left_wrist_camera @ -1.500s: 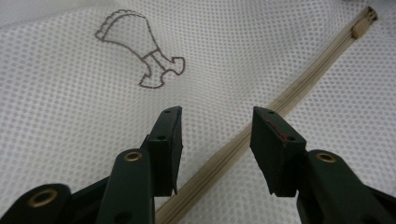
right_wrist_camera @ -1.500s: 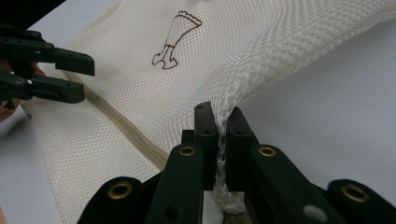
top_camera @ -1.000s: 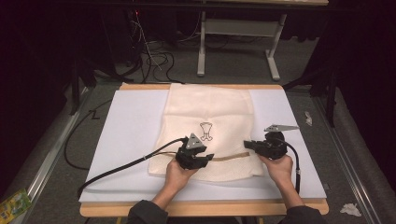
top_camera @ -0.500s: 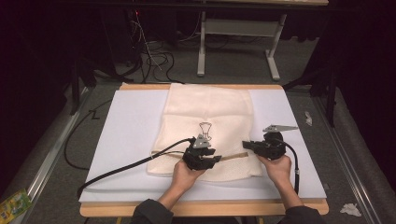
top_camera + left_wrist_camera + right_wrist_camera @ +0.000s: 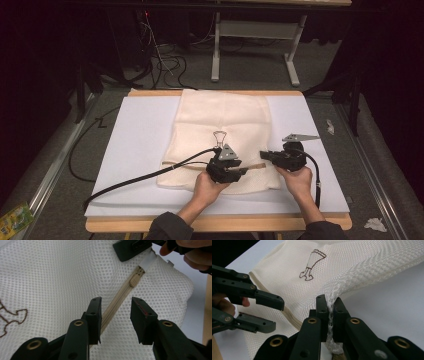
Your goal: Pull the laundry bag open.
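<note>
Left tool [image 5: 115, 315] now slid along zipper [image 5: 117, 300] toward right tool [image 5: 329, 315], jaws apart astride it. Right tool pinches mesh bag [image 5: 220, 125] edge. Bag light, floppy; grip zipper pull [image 5: 136, 277] ahead.

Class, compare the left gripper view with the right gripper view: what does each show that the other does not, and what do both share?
Left gripper view: the left gripper open astride the zipper, whose slider sits ahead of it.

Right gripper view: the right gripper shut on a pinch of mesh.

Both: the white mesh bag, its brown embroidered mark and the opposite gripper.
</note>
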The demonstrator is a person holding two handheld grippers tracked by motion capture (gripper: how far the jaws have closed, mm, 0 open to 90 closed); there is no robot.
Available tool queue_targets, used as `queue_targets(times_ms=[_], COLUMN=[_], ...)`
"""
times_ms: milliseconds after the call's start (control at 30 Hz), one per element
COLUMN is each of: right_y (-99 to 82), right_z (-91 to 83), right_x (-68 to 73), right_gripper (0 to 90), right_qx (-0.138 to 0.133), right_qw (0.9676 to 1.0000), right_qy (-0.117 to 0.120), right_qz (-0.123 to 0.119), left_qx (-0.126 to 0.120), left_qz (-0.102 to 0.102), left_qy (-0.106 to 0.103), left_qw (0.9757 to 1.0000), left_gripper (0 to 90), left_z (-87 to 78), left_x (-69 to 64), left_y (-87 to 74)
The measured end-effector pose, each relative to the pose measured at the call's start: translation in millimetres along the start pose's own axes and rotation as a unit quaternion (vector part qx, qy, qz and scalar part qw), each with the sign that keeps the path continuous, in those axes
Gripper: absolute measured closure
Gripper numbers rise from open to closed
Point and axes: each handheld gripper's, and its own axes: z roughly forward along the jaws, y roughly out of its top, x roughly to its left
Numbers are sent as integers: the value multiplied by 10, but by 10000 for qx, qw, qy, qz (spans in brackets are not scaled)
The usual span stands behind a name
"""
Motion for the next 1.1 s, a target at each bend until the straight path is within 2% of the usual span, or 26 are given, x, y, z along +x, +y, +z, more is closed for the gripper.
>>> queue_targets(times_ms=[167,233,333,600,767,1100], right_y=[-3,-4,-4,-1,5,41], right_z=[4,4,5,13,22,76], right_x=[0,-2,-5,7,28,101], right_gripper=[877,877,877,878,878,878], right_qx=[-6,-14,-8,-21,-31,-58], right_qw=[10000,10000,10000,10000,10000,9999], right_qy=[1,0,0,-2,38,117], right_qz=[2,4,10,1,7,13], left_qx=[-2,-88,-140,-107,-208,-193], left_qz=[51,-8,-88,-118,-201,-230], left_qy=[-54,-123,-159,-185,-209,-244], left_qw=[10000,9999,9997,9997,9994,9993], left_gripper=[625,625,626,637,637,641], left_z=[59,80,107,150,178,217], left_x=[-68,-84,-84,-96,-92,-86], left_y=[38,51,50,18,20,-6])
